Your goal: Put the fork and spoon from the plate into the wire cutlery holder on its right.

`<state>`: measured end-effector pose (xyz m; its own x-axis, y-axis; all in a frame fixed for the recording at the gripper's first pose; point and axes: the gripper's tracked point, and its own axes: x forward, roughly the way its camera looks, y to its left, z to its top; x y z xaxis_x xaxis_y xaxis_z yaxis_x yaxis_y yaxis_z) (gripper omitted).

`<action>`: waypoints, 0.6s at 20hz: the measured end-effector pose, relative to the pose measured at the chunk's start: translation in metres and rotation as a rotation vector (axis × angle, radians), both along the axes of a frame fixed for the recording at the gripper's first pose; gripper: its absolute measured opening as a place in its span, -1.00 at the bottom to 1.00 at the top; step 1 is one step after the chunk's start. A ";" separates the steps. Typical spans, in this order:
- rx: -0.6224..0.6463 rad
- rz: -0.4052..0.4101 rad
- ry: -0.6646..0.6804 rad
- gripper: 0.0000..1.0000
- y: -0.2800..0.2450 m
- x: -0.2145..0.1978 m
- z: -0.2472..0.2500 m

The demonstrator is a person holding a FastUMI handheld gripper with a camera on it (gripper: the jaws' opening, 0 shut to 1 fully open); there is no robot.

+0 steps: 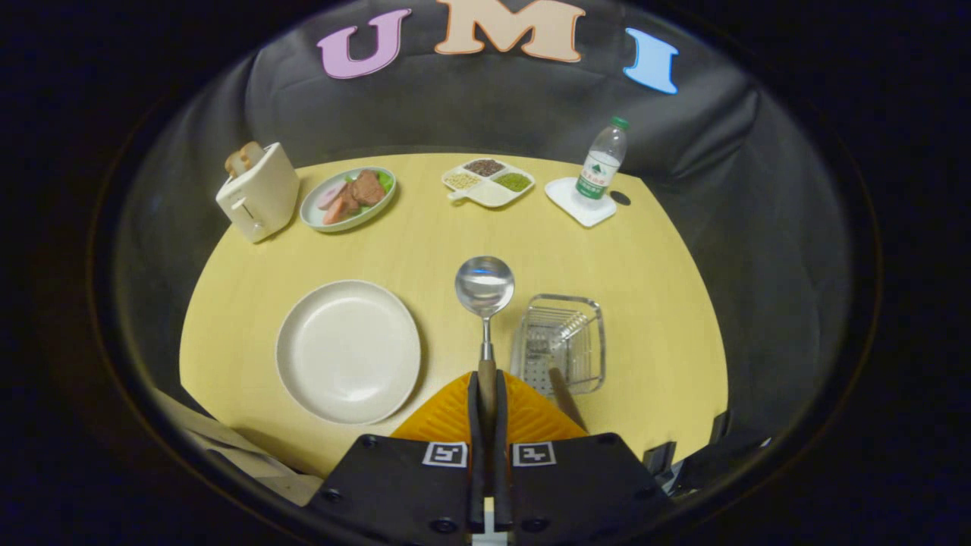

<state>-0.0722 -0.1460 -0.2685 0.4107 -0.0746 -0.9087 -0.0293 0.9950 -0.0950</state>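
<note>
fingers: gripper [486, 394] nearly closed, both fingers clamped on the wooden handle of the spoon [485, 292]; only the handle's width between them
spoon: held lengthwise along the fingers, bowl out ahead of the tips, hollow side up, raised above the table [607, 258]
landmark: wire cutlery holder [561, 341], clear-sided rack with wire dividers
spoon vs holder: bowl just left of the holder and a bit beyond its near wall, not over the opening yet
fork: looks already in the holder, tines among the wires, brown handle [565, 394] leaning out toward the fingers; partly hidden, fairly sure
plate [348, 350]: left of the holder, nothing on it, well apart from the spoon bowl
far side of holder: toaster [256, 191], dish of food [349, 199], divided tray [488, 182], water bottle [602, 161] on a white coaster; none involved
step in hand (judgement): carry spoon over the holder and drop it in; fork done, spoon is the last item
how to do it well: shift right until the bowl is above the opening, tip the spoon steeper so one end leads in, pick a slot free of the fork handle, lower before letting go
risk: releasing flat or early, spoon bridges the rim or knocks the fork
</note>
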 end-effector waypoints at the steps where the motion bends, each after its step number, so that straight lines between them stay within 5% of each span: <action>1: -0.004 -0.007 0.007 -0.84 -0.007 -0.001 0.002; 12: -0.002 -0.053 0.117 -0.84 -0.042 -0.017 0.001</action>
